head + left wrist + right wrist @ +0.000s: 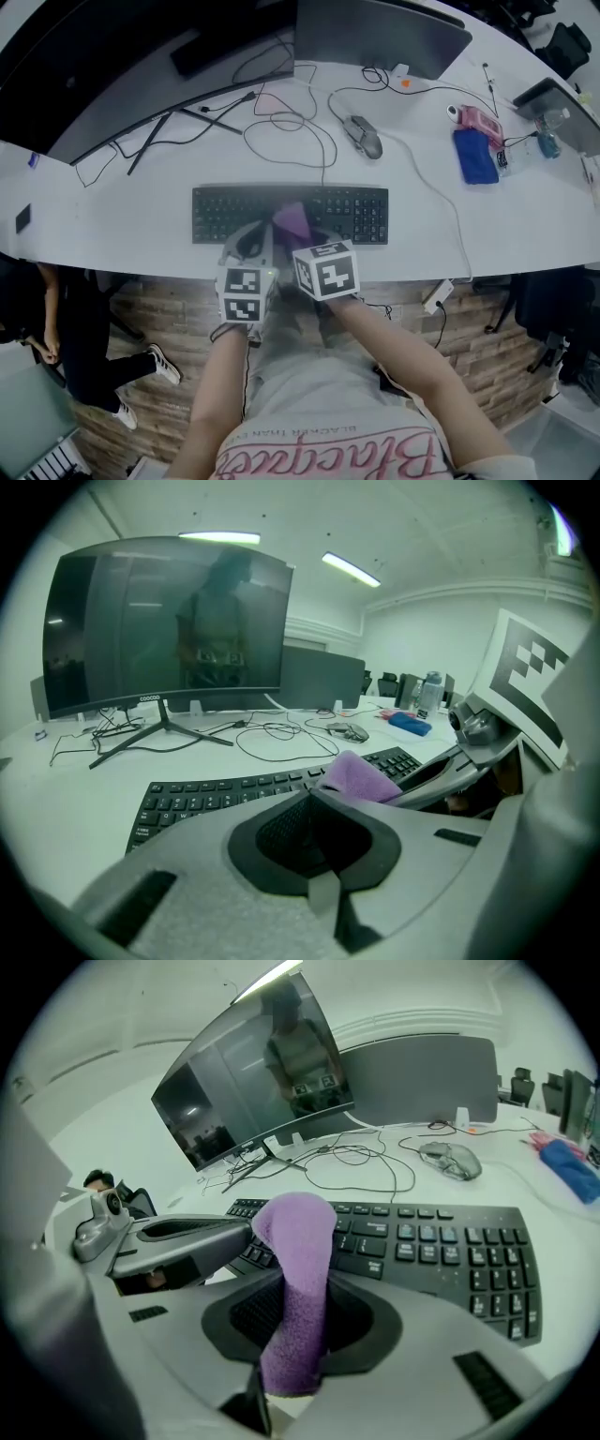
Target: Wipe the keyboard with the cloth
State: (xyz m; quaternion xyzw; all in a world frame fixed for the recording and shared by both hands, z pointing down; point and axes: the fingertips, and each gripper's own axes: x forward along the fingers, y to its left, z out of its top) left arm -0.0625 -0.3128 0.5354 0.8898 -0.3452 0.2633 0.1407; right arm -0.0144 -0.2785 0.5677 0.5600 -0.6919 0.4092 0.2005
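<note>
A black keyboard point(349, 214) lies along the front of the white desk point(112, 202). Over its middle keys sits a purple cloth point(292, 220), pinched upright in my right gripper point(302, 242), which is shut on it. In the right gripper view the cloth point(298, 1241) rises from between the jaws, its folded top above the keyboard point(441, 1251). My left gripper point(249, 246) hovers just left of it at the keyboard's front edge, shut with nothing in it. The left gripper view shows the cloth point(356, 775) to the right of its jaw tips point(314, 794).
A curved monitor point(122, 66) on a tripod stand stands at the back left, and a second screen point(375, 33) at the back. A mouse point(364, 136) and loose cables point(291, 131) lie behind the keyboard. A blue pouch point(475, 155) rests far right. A person point(75, 328) stands left of the desk.
</note>
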